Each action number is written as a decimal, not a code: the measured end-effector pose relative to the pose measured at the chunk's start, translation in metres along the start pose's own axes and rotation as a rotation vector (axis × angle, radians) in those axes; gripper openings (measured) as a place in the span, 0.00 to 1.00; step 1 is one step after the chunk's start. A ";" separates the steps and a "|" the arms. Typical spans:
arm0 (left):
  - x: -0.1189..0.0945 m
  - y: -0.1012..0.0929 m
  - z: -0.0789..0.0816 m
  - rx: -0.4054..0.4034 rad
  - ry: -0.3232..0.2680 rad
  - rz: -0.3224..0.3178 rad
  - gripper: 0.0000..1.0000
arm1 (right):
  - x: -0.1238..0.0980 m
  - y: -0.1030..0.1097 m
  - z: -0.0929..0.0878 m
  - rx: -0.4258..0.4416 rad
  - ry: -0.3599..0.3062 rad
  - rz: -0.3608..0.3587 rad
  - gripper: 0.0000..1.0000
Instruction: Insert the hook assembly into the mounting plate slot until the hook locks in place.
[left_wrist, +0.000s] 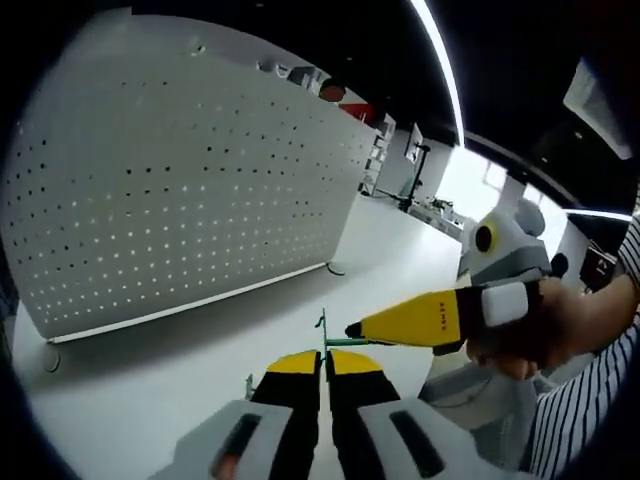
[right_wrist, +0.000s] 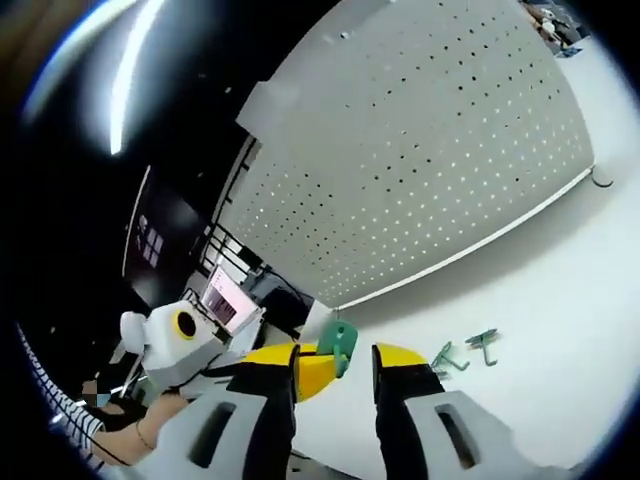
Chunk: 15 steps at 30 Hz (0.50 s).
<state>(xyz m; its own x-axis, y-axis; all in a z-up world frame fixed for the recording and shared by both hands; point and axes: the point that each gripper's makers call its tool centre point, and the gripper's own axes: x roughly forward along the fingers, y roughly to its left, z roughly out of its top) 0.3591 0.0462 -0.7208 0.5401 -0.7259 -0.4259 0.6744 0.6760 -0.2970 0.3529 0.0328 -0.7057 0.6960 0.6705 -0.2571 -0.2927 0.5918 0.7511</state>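
The white perforated mounting plate (left_wrist: 180, 180) stands upright on the white table, well beyond both grippers. My left gripper (left_wrist: 323, 362) is shut on a thin green hook piece (left_wrist: 322, 328) that sticks up from its yellow tips. The right gripper (left_wrist: 352, 330), held by a hand, comes in from the right, its tip touching that piece. In the right gripper view the mounting plate (right_wrist: 420, 150) fills the upper middle, and the right gripper (right_wrist: 338, 372) is open with the green hook piece (right_wrist: 340, 346) between its jaws. Two more green hooks (right_wrist: 465, 352) lie on the table.
The white tabletop (left_wrist: 150, 380) stretches in front of the plate, which rests on small feet (left_wrist: 333, 268). A person's striped sleeve (left_wrist: 585, 400) is at the right. Shelves and equipment (left_wrist: 400, 150) stand in the background.
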 end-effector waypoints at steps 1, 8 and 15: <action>0.000 -0.001 0.000 0.002 -0.003 0.000 0.01 | 0.001 0.000 -0.001 0.011 0.001 0.004 0.22; -0.002 -0.003 0.000 0.003 -0.019 -0.003 0.01 | 0.003 0.005 -0.003 0.084 -0.003 0.032 0.13; -0.003 -0.002 0.002 0.009 -0.033 0.007 0.01 | 0.004 0.006 -0.005 0.133 -0.001 0.038 0.07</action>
<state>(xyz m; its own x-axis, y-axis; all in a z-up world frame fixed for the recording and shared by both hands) 0.3574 0.0472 -0.7169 0.5613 -0.7248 -0.3994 0.6746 0.6803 -0.2865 0.3505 0.0410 -0.7056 0.6867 0.6909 -0.2259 -0.2295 0.5010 0.8345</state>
